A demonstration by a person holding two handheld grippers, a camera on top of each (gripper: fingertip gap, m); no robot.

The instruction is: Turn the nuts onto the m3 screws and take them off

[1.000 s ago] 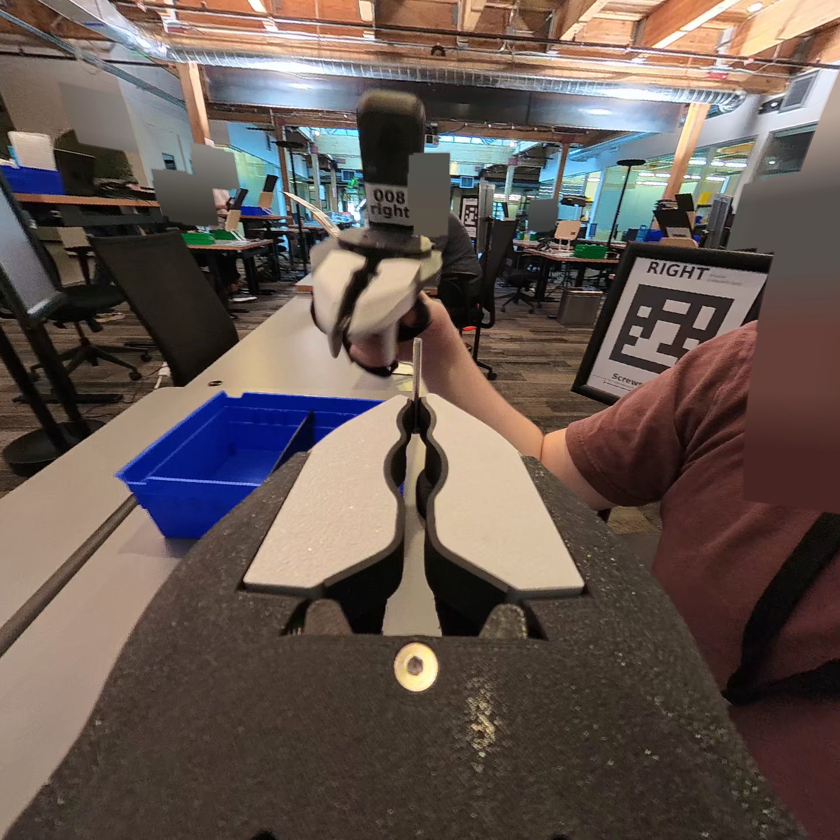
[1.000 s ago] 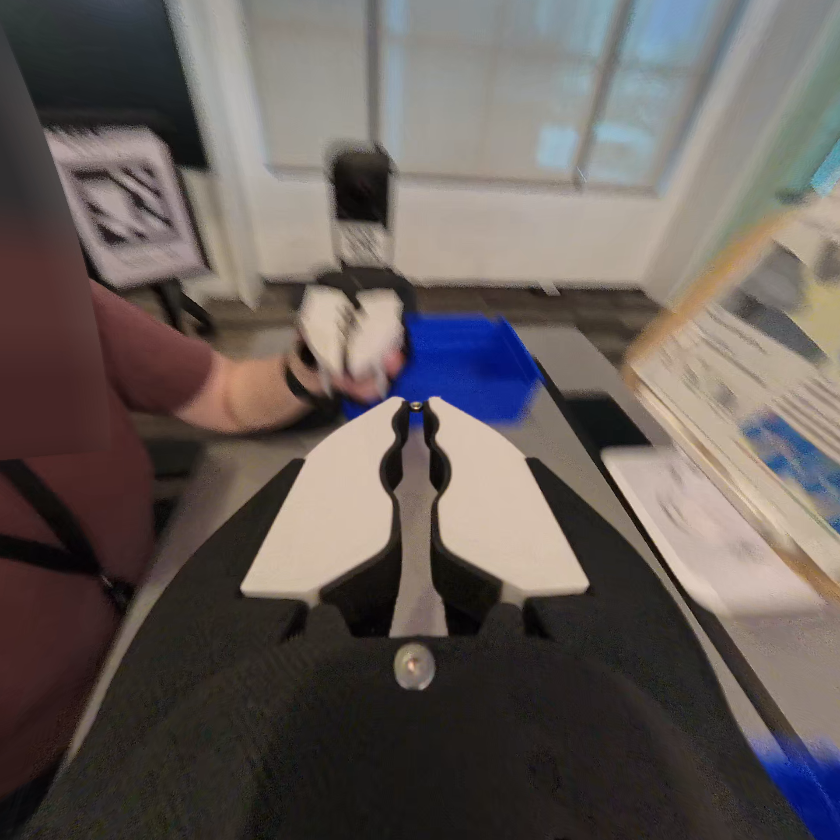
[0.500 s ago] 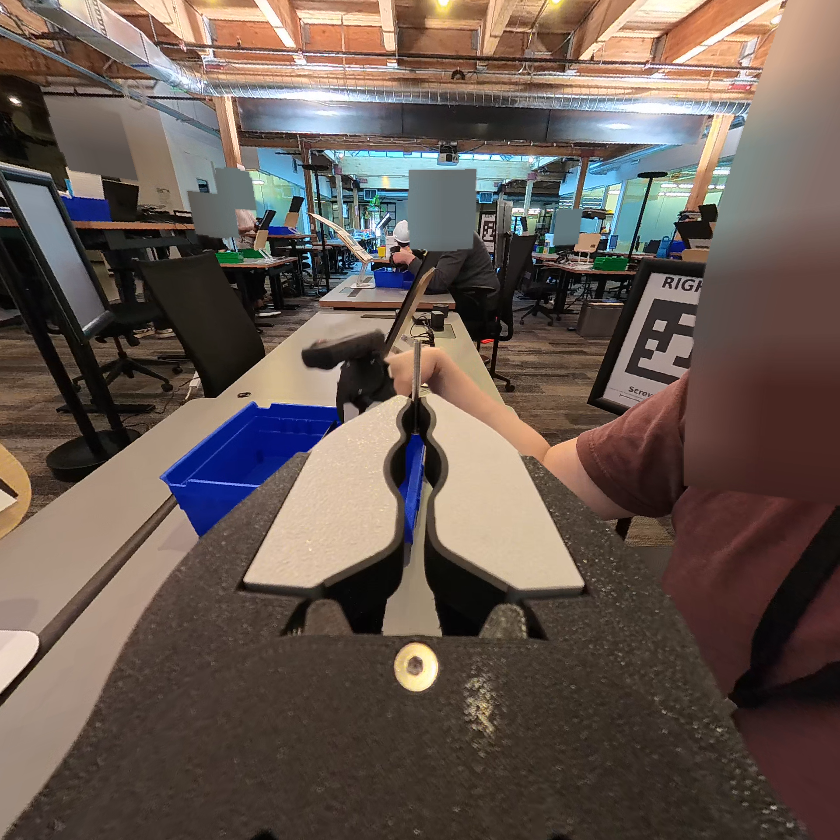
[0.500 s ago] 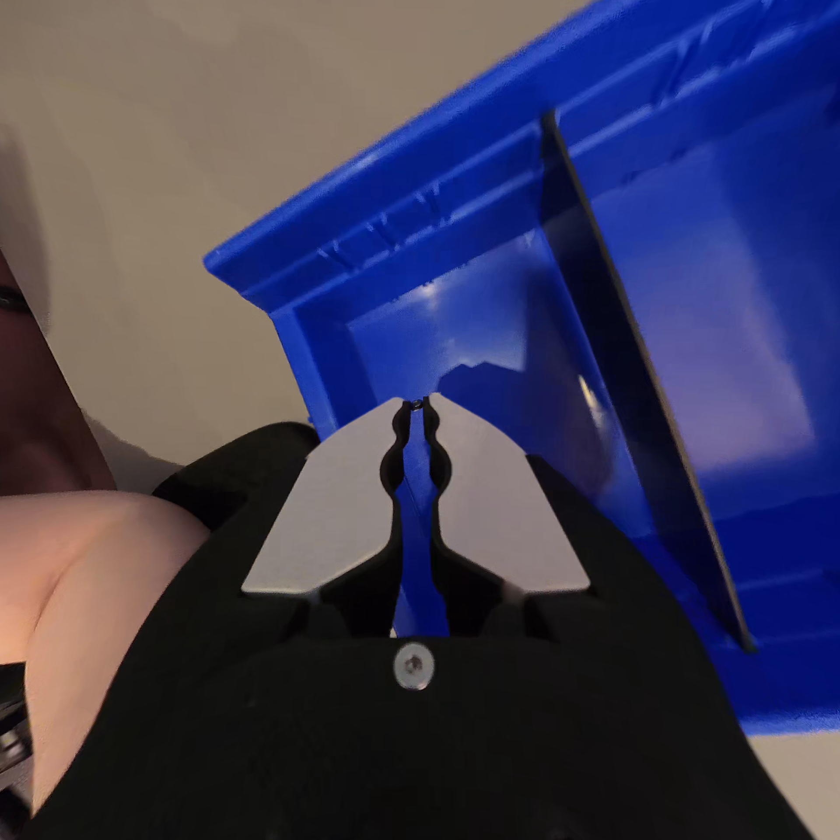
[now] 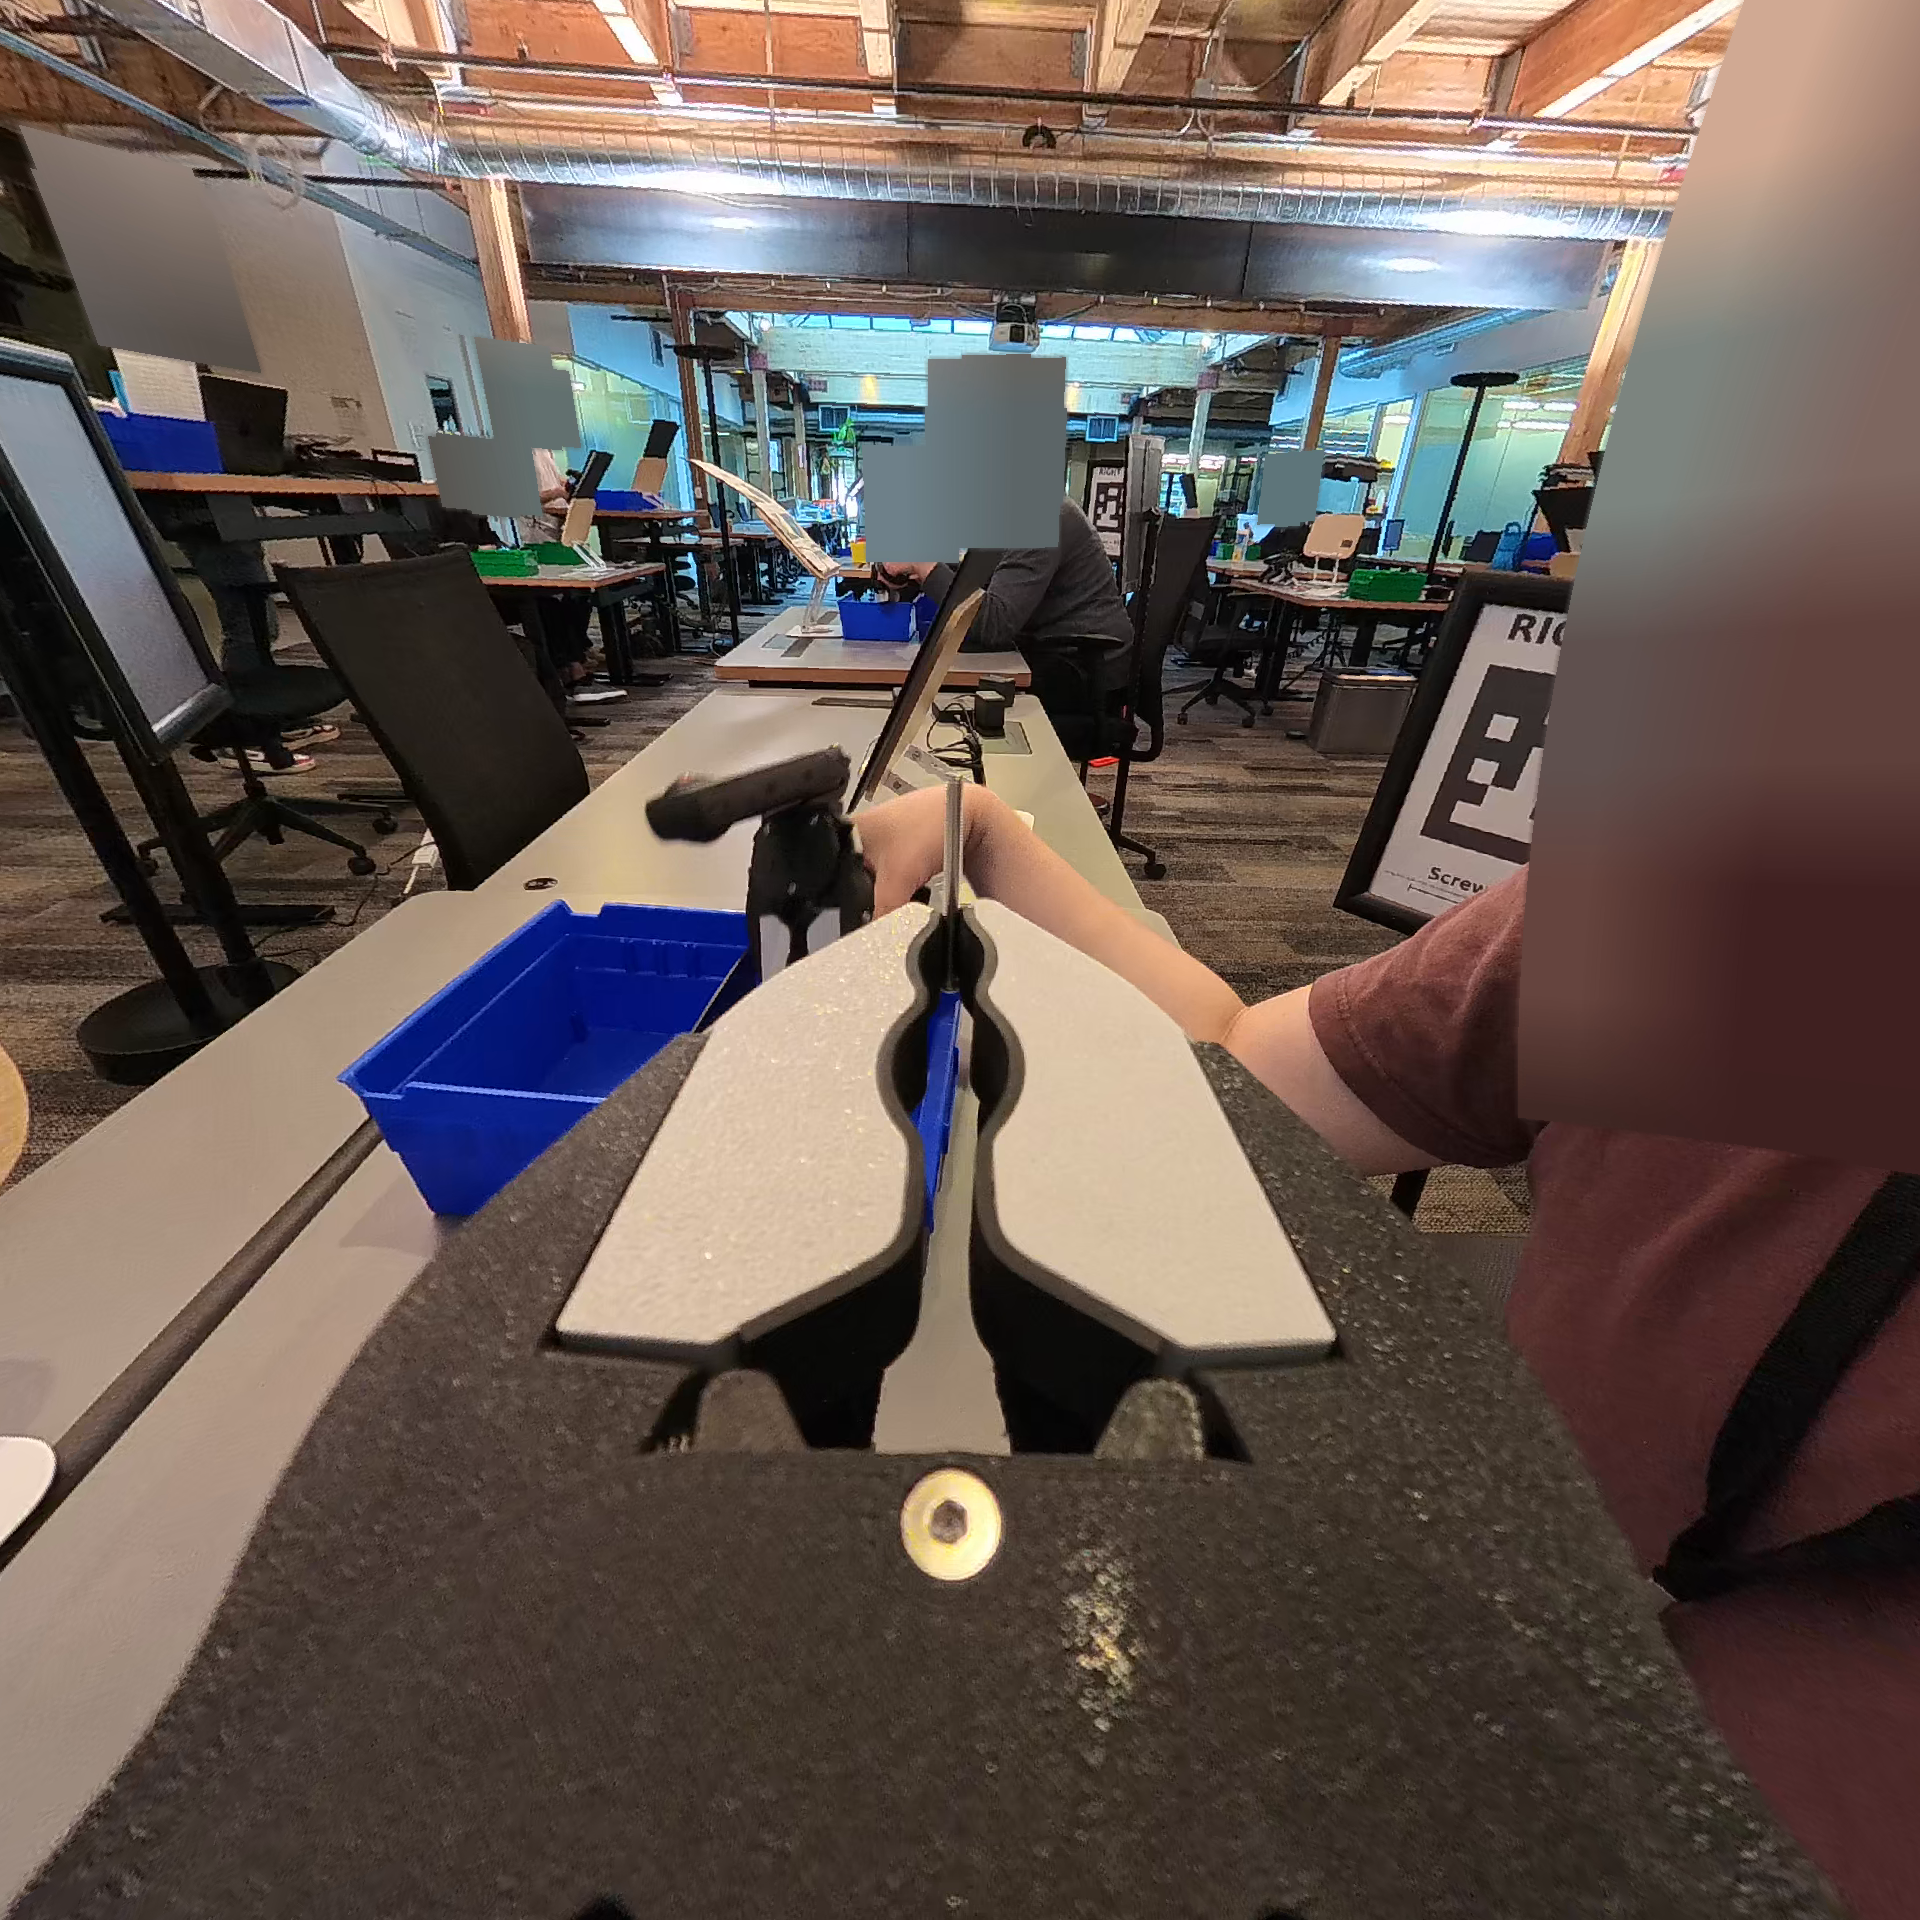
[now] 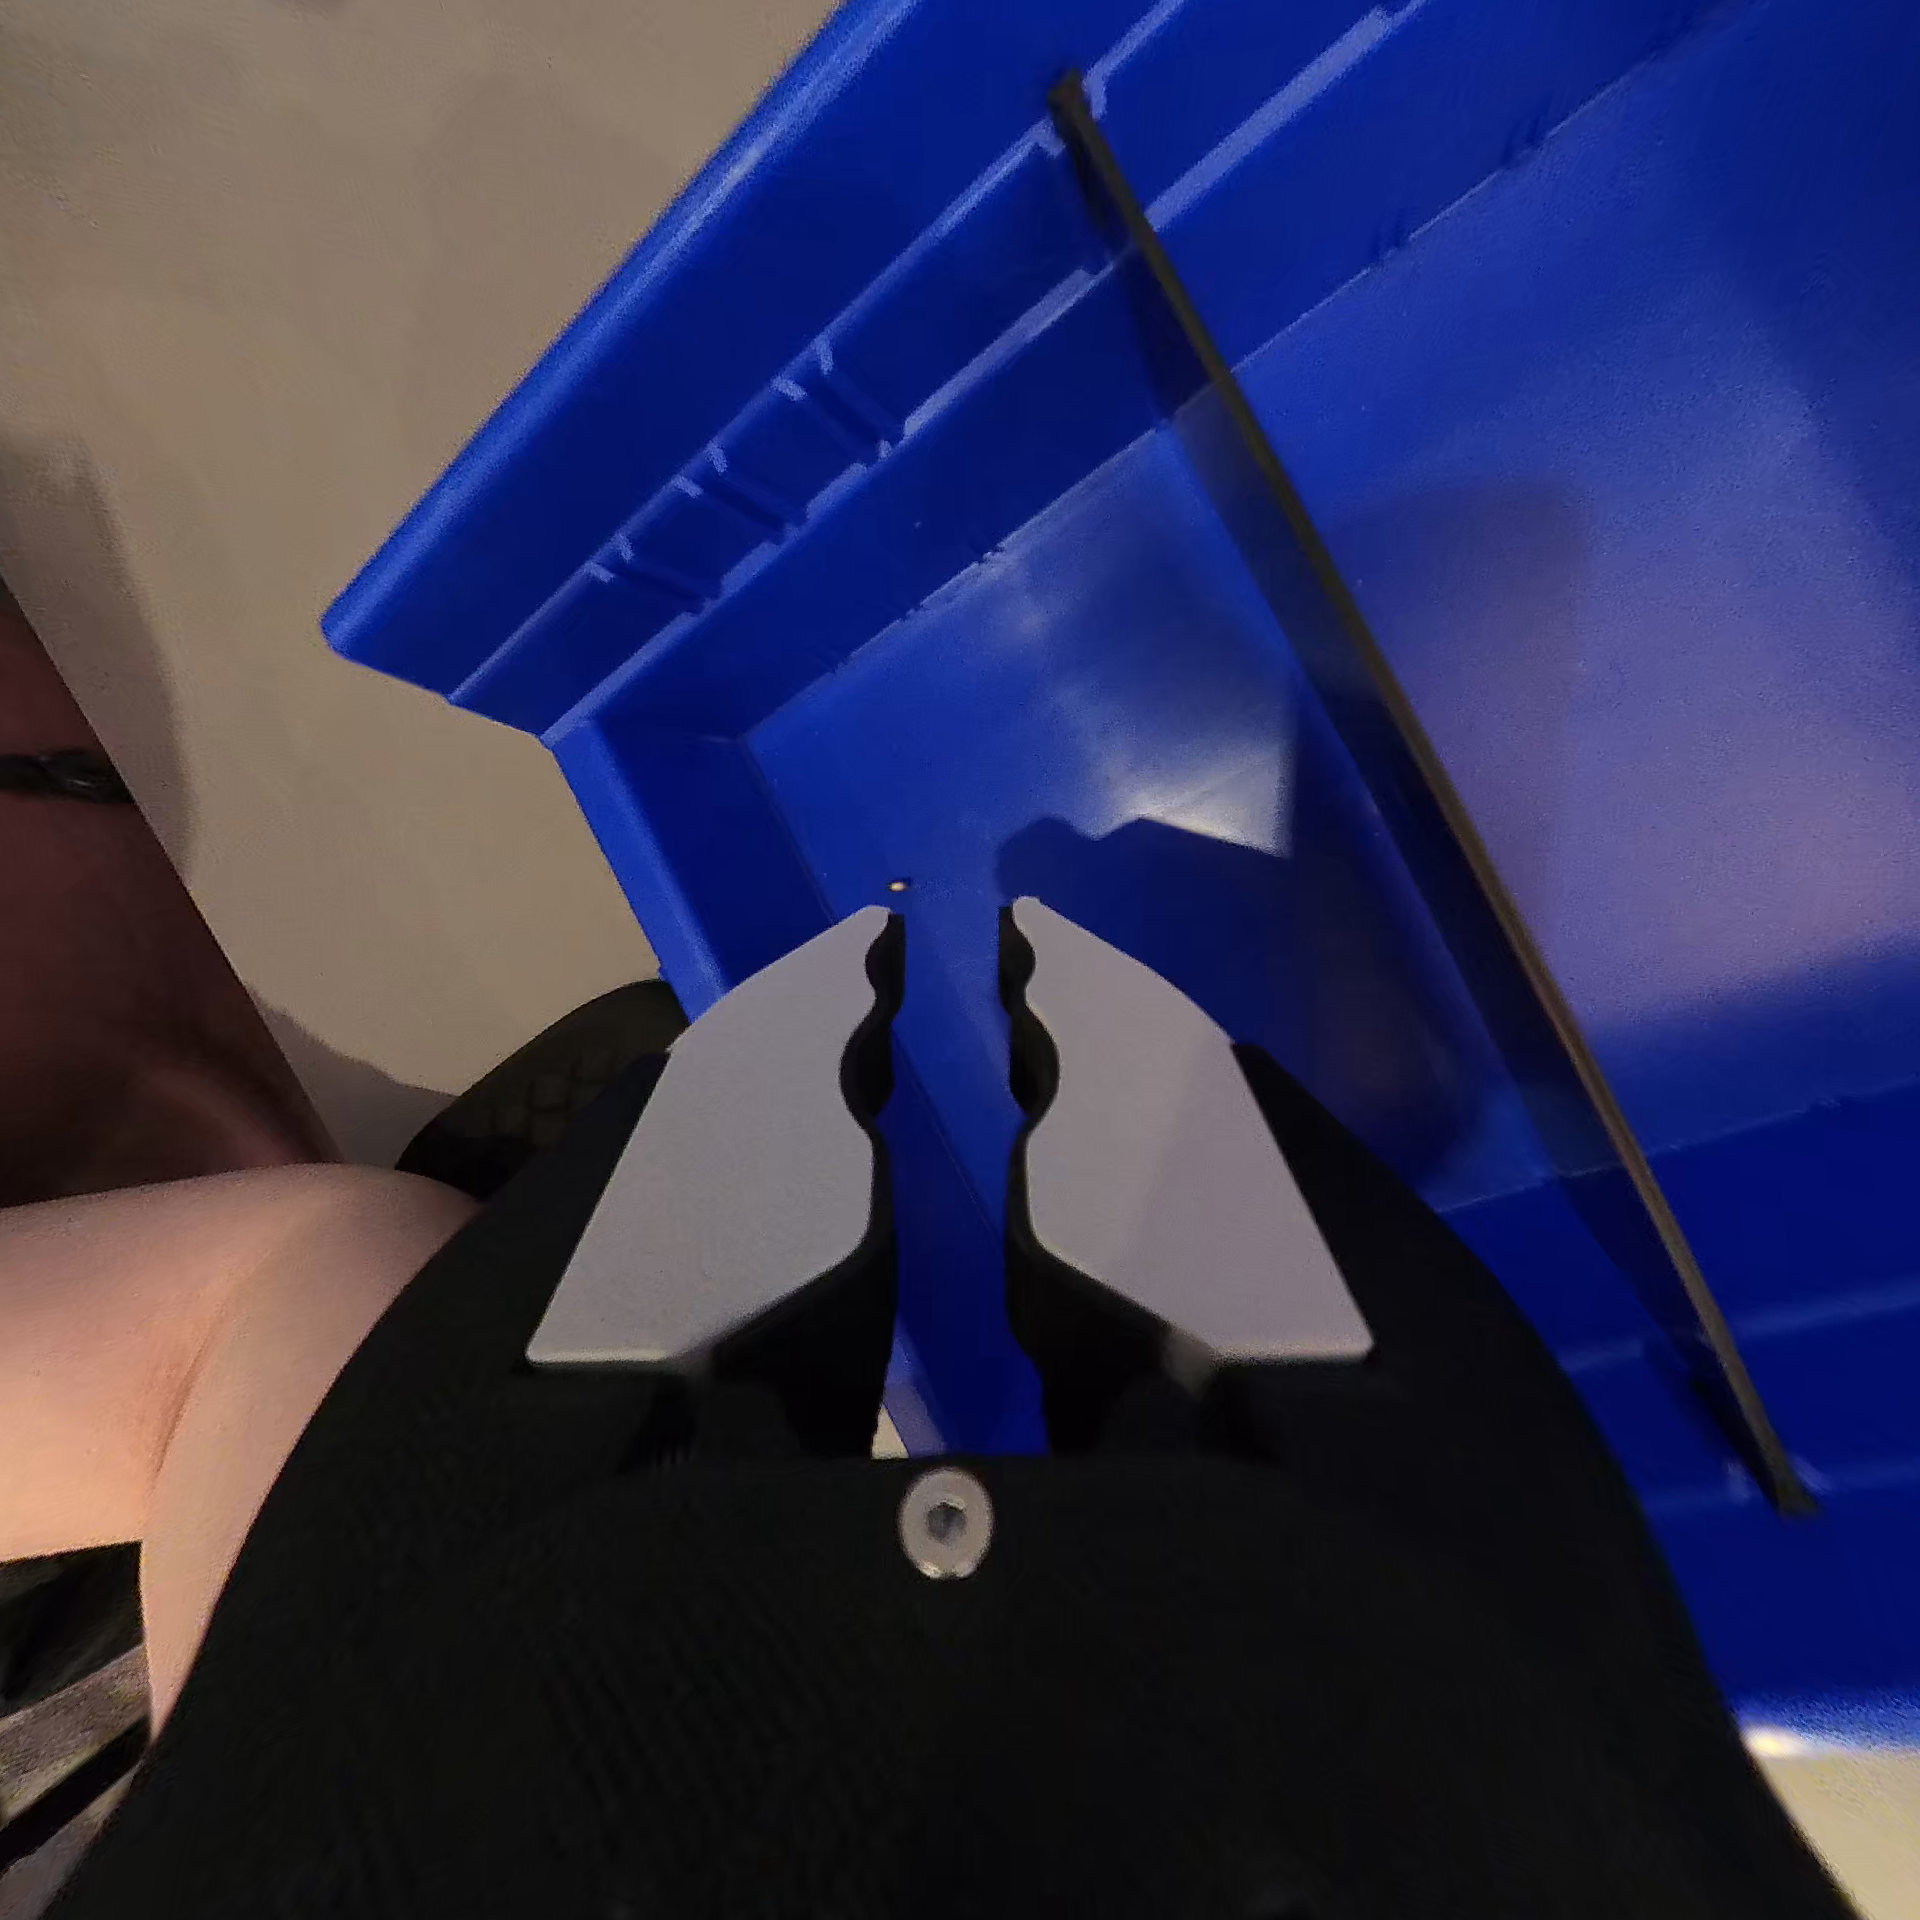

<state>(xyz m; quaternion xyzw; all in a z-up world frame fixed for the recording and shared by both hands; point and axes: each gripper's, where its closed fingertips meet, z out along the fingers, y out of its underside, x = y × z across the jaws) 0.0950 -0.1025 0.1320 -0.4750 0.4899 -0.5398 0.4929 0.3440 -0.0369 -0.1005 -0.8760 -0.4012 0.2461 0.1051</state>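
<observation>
My left gripper (image 5: 951,914) is shut on a long thin M3 screw (image 5: 952,852) that stands upright from its tips, above the table's near side. My right gripper (image 6: 948,906) is open, pointing down into the near compartment of a blue bin (image 6: 727,343). A tiny nut (image 6: 898,885) shows just off its left fingertip, against the bin floor; whether it lies there or is falling I cannot tell. In the left wrist view the right gripper's body (image 5: 800,862) tips down over the blue bin (image 5: 488,1081), fingers hidden.
The bin has a thin black divider (image 6: 1351,665) and rests on a long grey table (image 5: 208,1122). A person's arm and maroon sleeve (image 5: 1455,1039) fill the right. A framed marker sign (image 5: 1475,769), a black chair (image 5: 436,707) and a screen on a stand (image 5: 94,582) surround the table. My hands' fingertips stand some 35 cm from each other.
The right gripper swung from facing the screw down into the bin, then opened its jaws; the nut it held at its tips is now free. The left gripper kept holding the screw.
</observation>
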